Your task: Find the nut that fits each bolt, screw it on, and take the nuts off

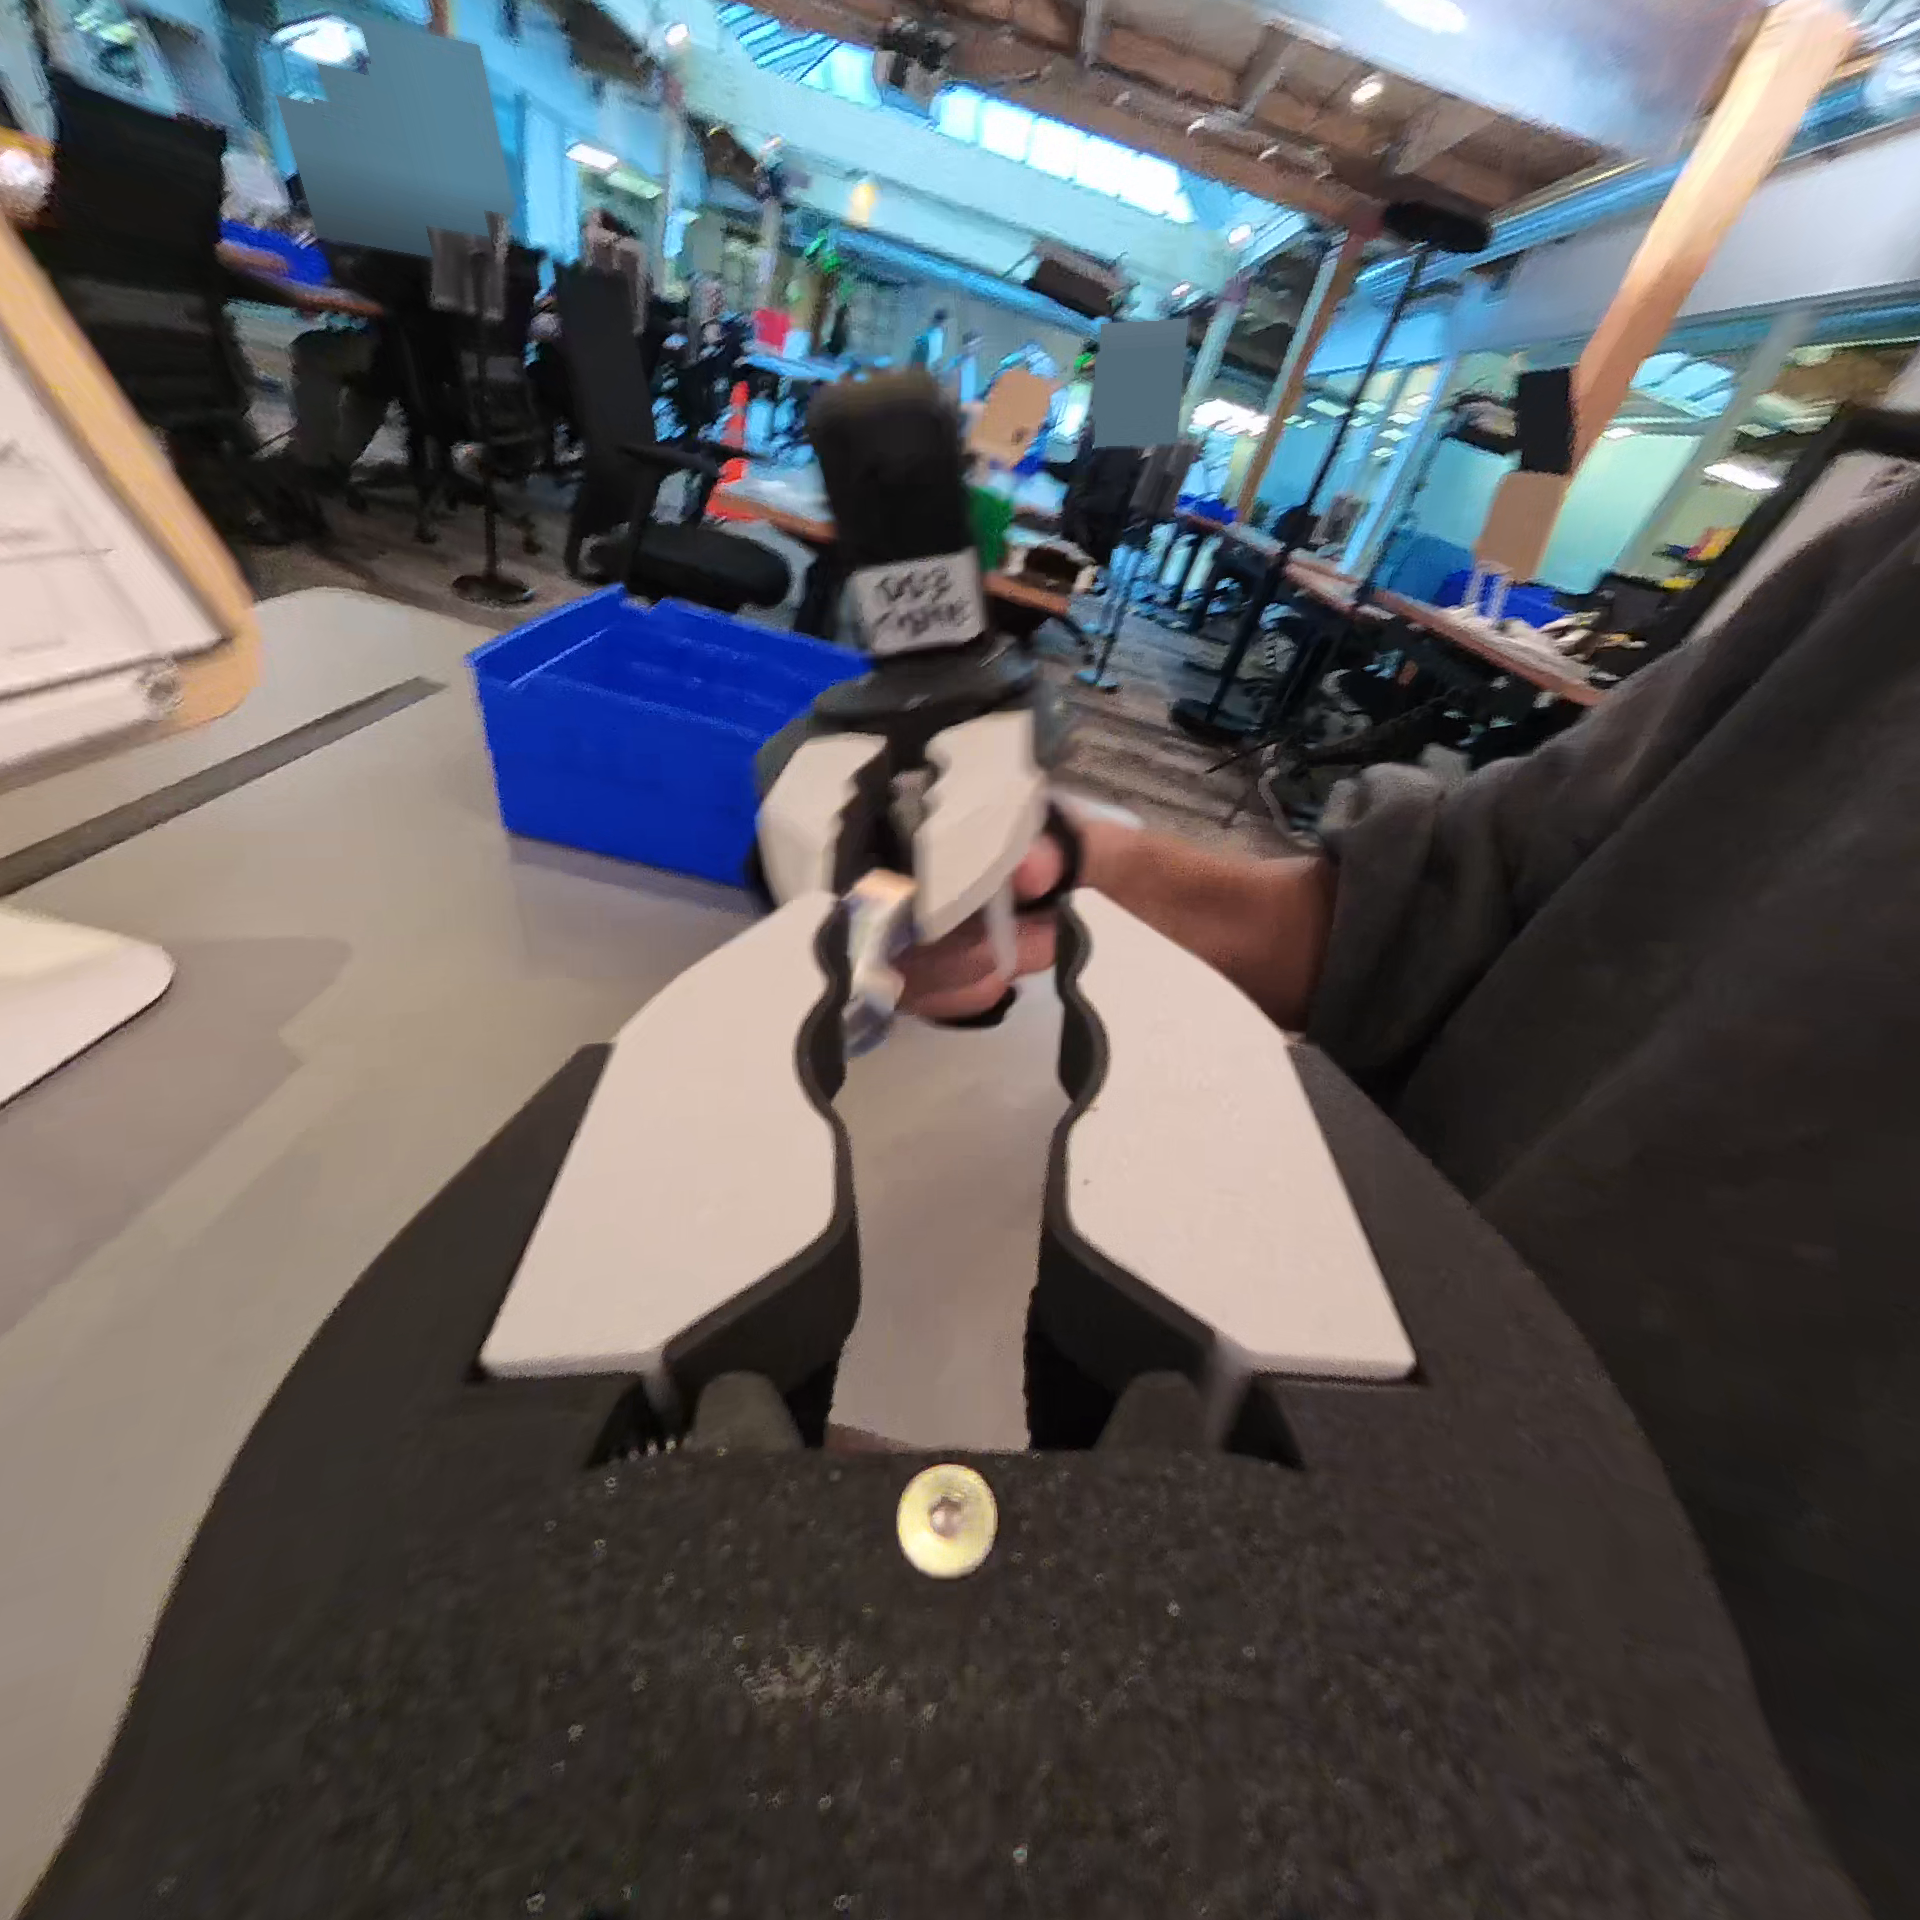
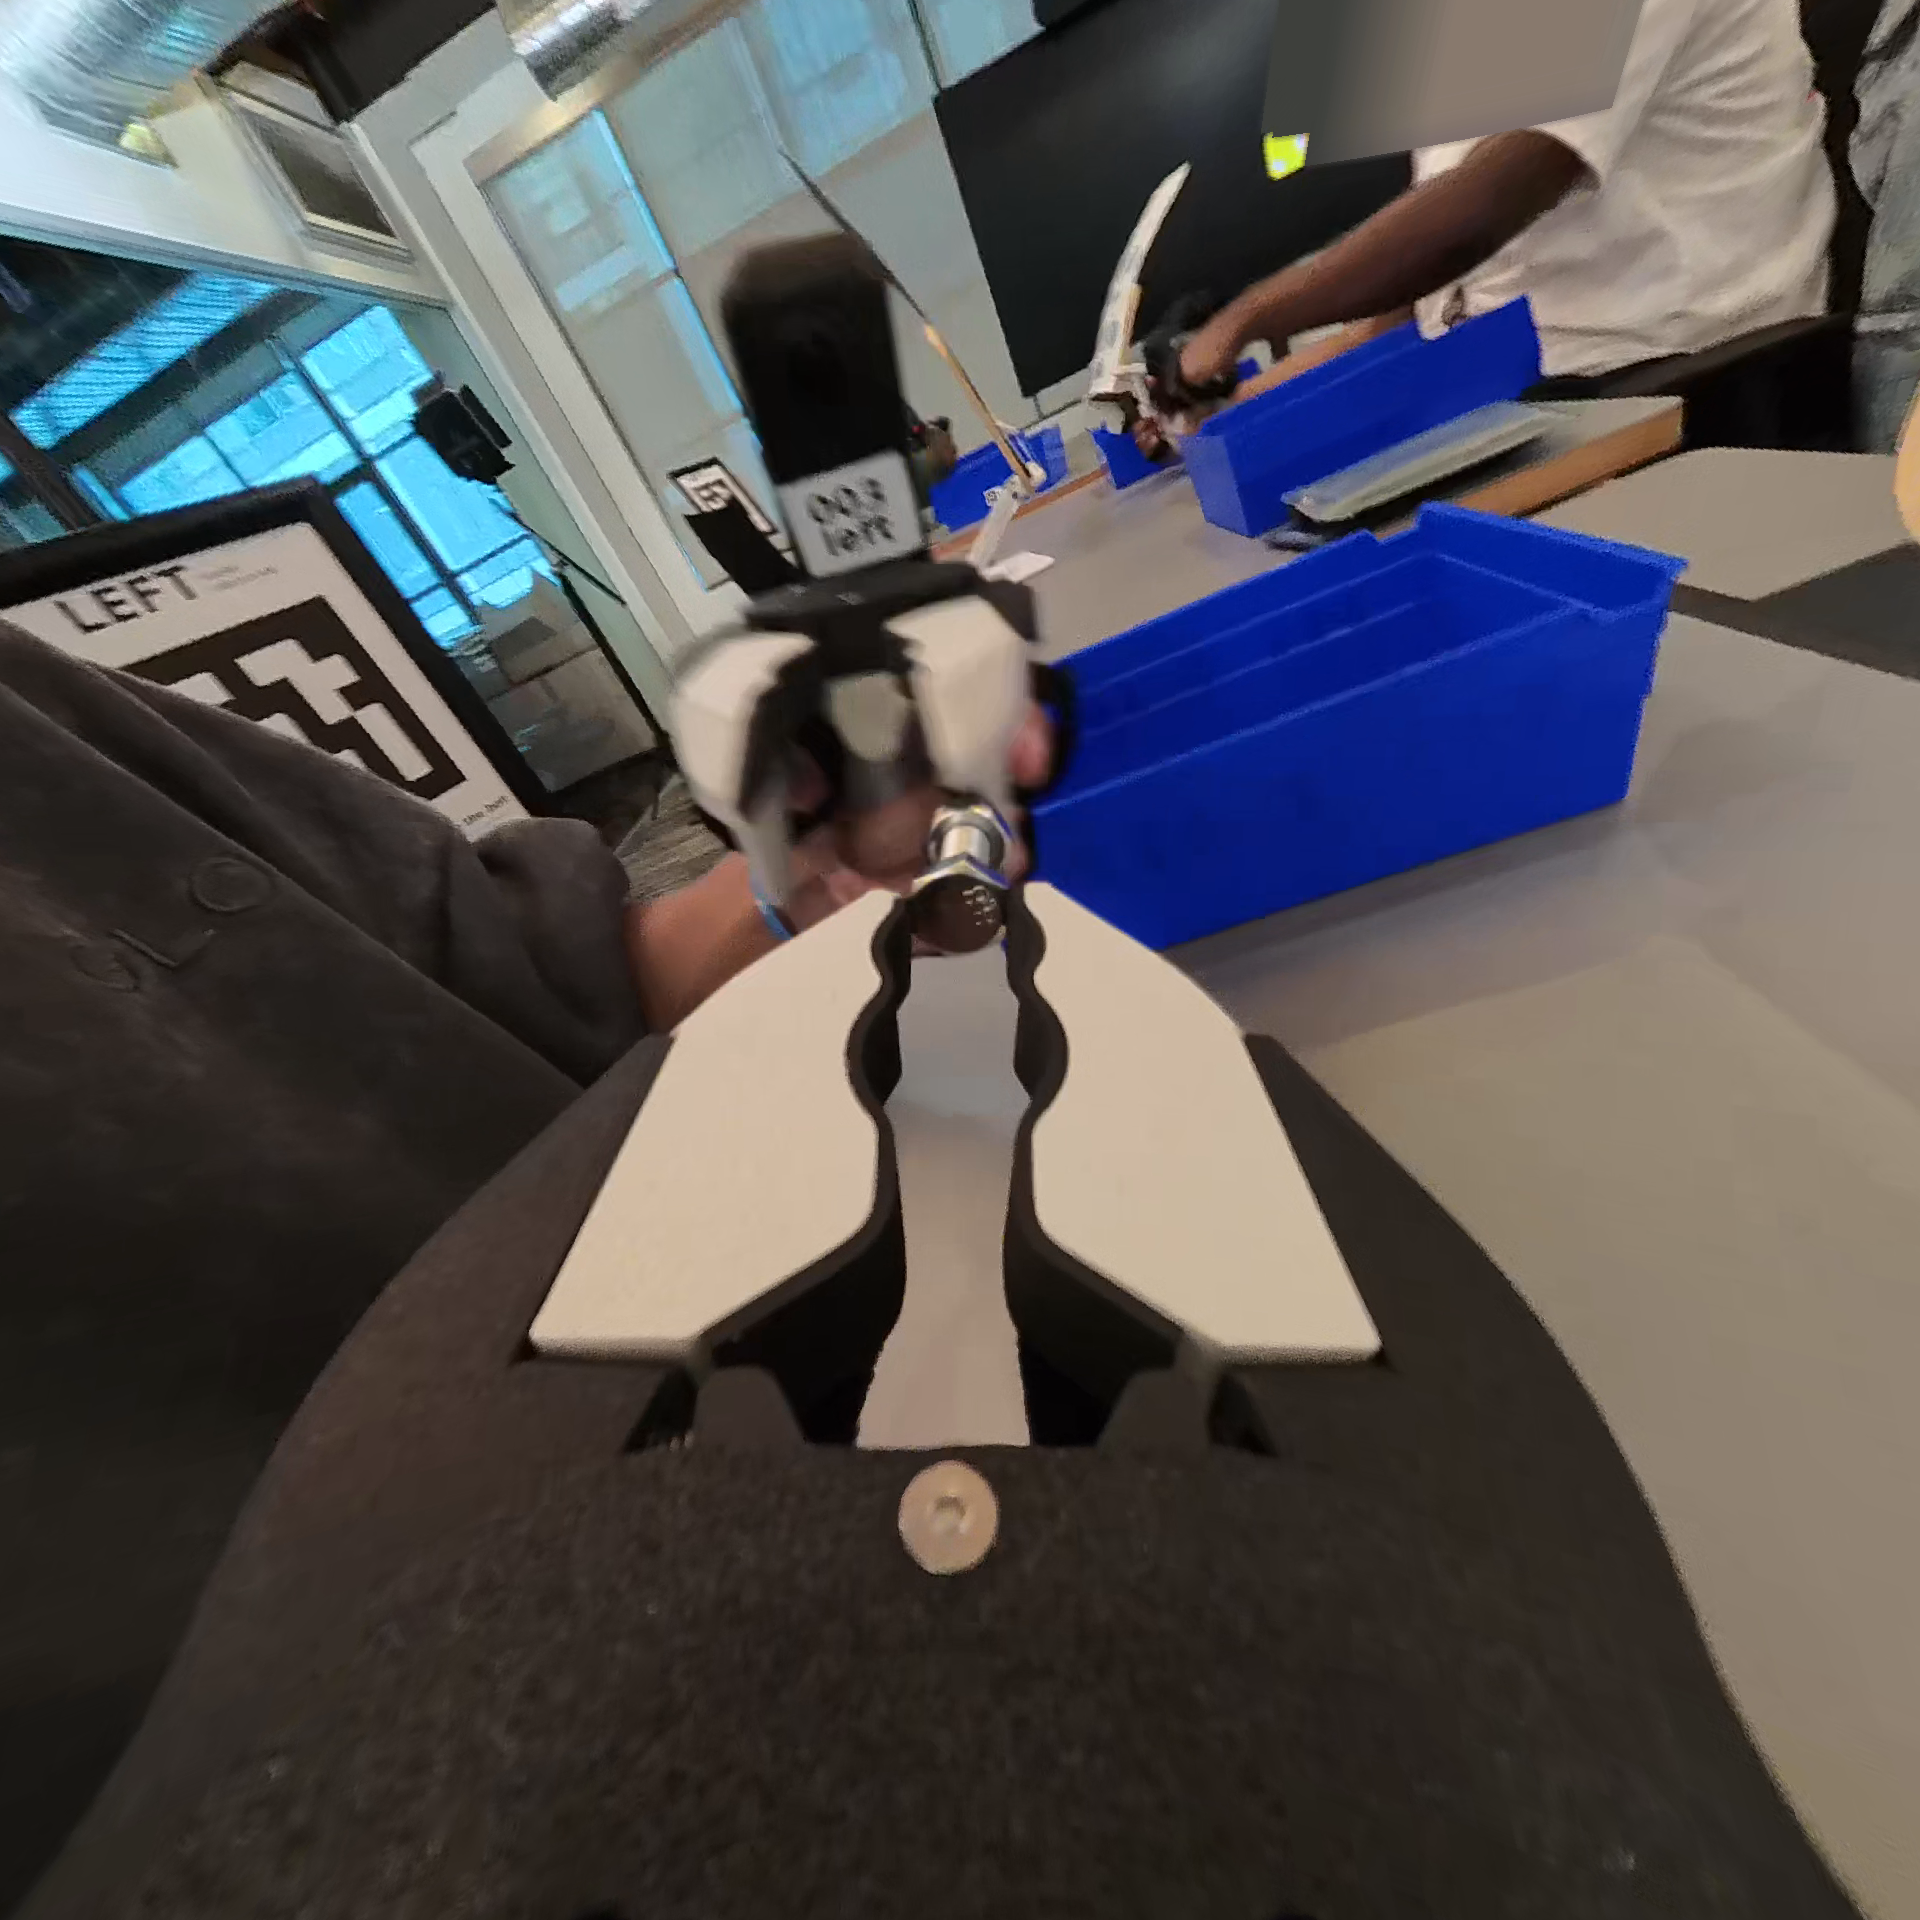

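In the right wrist view my right gripper (image 2: 961, 914) is shut on the hex head of a silver bolt (image 2: 966, 920), held in the air above the grey table (image 2: 1558, 1143). A silver nut (image 2: 961, 836) sits on the shank just past the head. My left gripper (image 2: 862, 748) faces it from beyond, its tips close to the bolt's far end. In the left wrist view my left gripper (image 1: 945, 935) stands wide apart, with a blurred white-blue piece (image 1: 873, 966) by its left fingertip. The right gripper (image 1: 894, 862) points back at it, held by a hand.
An empty blue bin (image 2: 1351, 727) stands on the table just behind the grippers; it also shows in the left wrist view (image 1: 623, 727). A marker board (image 2: 260, 665) leans at the left. Another person (image 2: 1558, 208) works over more blue bins (image 2: 1351, 416) at the far end. Left and right tips are no more than a few centimetres apart.
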`<state>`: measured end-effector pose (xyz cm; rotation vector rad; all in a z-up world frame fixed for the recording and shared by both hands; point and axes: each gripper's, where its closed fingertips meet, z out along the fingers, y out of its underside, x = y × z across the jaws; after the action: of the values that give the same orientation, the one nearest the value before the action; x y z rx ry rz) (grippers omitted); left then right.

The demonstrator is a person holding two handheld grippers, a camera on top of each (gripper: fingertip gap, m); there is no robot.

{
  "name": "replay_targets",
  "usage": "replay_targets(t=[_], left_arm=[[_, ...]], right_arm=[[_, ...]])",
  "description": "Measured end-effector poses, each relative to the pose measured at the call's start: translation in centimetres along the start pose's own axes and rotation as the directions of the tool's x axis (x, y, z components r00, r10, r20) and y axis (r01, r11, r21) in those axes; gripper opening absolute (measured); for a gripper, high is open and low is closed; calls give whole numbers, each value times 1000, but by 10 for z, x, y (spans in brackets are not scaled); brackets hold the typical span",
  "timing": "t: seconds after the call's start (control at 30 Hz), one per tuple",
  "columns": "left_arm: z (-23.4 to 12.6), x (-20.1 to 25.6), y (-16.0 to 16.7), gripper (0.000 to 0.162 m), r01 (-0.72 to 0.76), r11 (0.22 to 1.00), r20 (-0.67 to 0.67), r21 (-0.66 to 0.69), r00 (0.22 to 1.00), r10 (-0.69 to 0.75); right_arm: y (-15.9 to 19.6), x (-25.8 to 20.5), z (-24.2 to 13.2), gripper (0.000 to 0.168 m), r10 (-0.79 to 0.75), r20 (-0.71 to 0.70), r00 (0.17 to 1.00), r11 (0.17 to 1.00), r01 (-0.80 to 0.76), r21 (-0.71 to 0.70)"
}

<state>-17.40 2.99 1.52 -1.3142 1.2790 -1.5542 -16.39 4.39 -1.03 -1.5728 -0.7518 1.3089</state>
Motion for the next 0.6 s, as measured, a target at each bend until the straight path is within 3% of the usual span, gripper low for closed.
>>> replay_targets(t=[0.13,0.33,0.43,0.47,0.5,0.6], left_arm=[[-5,13,-16,33,-48,998,-19,35,999,49],[-7,-21,17,37,63,998,53,-25,997,-61],[1,-9,11,37,37,999,23,-9,999,-36],[2,-2,2,50,13,1000,9,15,1000,-13],[1,10,-7,34,-8,999,-36,38,999,10],[-2,20,-19,34,-75,996,-26,46,997,76]], right_arm=[[8,4,-2,18,42,4,999,999,-42,7],[-17,-17,-5,18,-20,53,998,997,16,75],[-8,-5,-1,18,-18,13,1000,999,18,36],[-3,-2,-1,18,-6,14,1000,1000,5,30],[2,3,-1,18,11,1,1000,1000,-11,22],[7,7,-3,18,47,10,999,998,-47,36]])
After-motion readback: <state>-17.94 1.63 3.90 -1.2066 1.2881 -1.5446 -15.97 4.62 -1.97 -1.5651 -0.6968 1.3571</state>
